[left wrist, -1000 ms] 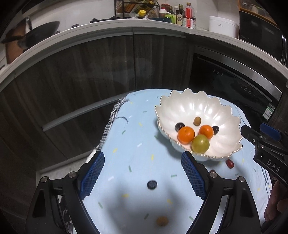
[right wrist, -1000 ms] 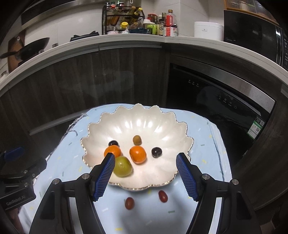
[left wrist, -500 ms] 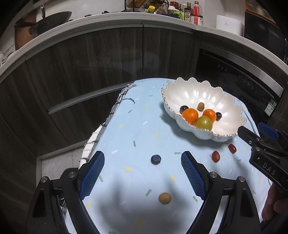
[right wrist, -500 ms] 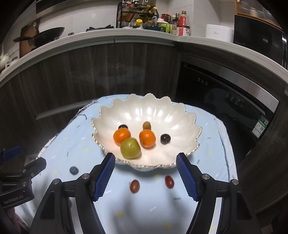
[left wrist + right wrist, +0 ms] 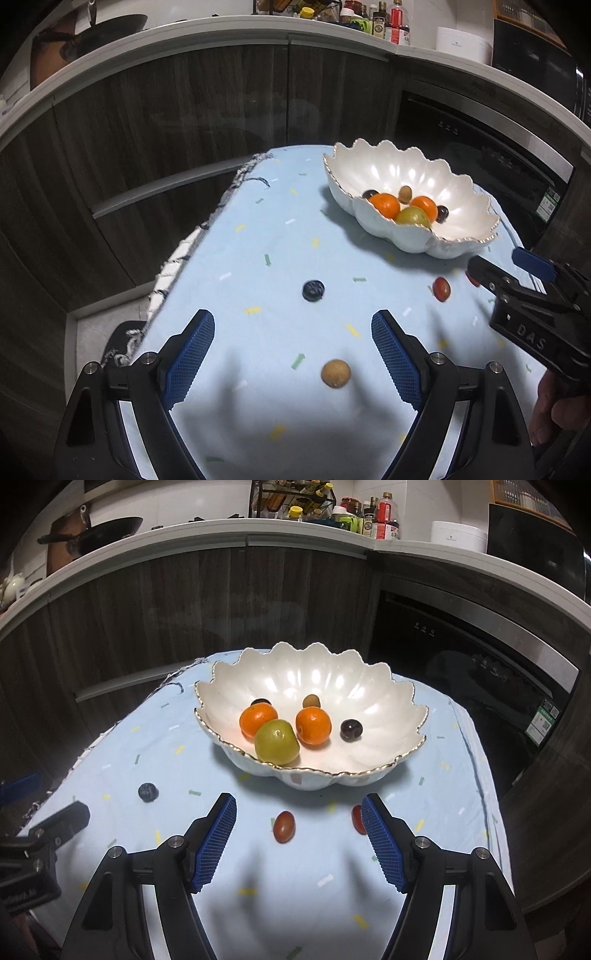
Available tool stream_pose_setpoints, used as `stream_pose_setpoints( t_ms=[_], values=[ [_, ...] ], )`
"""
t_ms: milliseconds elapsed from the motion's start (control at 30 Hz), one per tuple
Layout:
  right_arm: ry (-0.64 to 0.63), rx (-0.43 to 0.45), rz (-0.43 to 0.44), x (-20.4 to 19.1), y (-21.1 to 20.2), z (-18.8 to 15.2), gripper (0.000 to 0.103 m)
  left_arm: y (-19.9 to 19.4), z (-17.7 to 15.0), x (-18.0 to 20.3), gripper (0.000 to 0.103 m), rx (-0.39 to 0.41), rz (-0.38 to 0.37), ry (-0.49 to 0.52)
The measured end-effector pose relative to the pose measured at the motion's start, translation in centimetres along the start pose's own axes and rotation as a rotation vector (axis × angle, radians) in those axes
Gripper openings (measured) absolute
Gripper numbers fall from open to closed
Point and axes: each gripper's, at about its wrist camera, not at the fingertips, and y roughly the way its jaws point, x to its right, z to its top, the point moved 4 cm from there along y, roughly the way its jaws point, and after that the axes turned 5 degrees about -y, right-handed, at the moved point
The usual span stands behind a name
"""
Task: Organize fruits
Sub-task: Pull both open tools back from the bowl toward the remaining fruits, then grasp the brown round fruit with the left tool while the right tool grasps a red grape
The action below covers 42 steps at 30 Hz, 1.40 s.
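both of your grippers have come down and drawn back toward you since a second ago: the scalloped white bowl (image 5: 314, 686) now sits farther up each view, and more of the light blue cloth on the table (image 5: 258, 240) shows in front of it. your left gripper (image 5: 293, 356) has its fingers wide apart with nothing between them, above the cloth; the tan round fruit (image 5: 335, 373) lies just ahead between the finger lines, and the blueberry (image 5: 313, 290) a little beyond. your right gripper (image 5: 299, 840) also has its fingers apart and empty; one red grape tomato (image 5: 284, 826) lies between them on the cloth, and a second one (image 5: 356, 818) is partly hidden behind the right finger.

count: in the bowl, two oranges (image 5: 258, 720), one green fruit (image 5: 276, 741), two dark grapes (image 5: 351, 730) and one small tan fruit (image 5: 311, 701). loose on the cloth, two red tomatoes, one blueberry, one tan fruit.
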Motion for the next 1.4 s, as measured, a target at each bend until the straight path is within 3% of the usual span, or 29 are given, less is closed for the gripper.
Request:
stream_pose_setpoints(
  t_ms=[267,567,700,900,1333,1367,1400],
  values=[
    [0.025,0.001,-0.001,0.1,0.7,-0.5,0.071,1.3,-1.6,0.0,0.087,-0.04,0.037,-0.035],
    [0.016,-0.002,-0.001,0.1,1.5,-1.2,0.071,1.5,-2.9,1.5,0.085,-0.033,0.019,-0.012],
    [0.026,0.001,0.003,0.4,2.1,-1.6,0.071,2.2,-3.6,2.4,0.075,-0.044,0.027,0.006],
    [0.05,0.002,0.021,0.6,3.0,-2.4,0.071,2.7,-4.2,2.8,0.074,-0.041,0.032,0.012],
    [0.021,0.007,0.02,-0.4,4.0,-2.4,0.07,4.9,-5.3,2.6,0.058,-0.099,0.031,-0.013],
    [0.021,0.001,0.021,-0.4,4.2,-2.4,0.07,4.9,-5.3,2.7,0.055,-0.095,0.026,-0.015],
    [0.022,-0.003,0.021,-0.4,4.3,-2.4,0.07,4.8,-5.2,2.7,0.046,-0.092,0.015,-0.018]
  ],
)
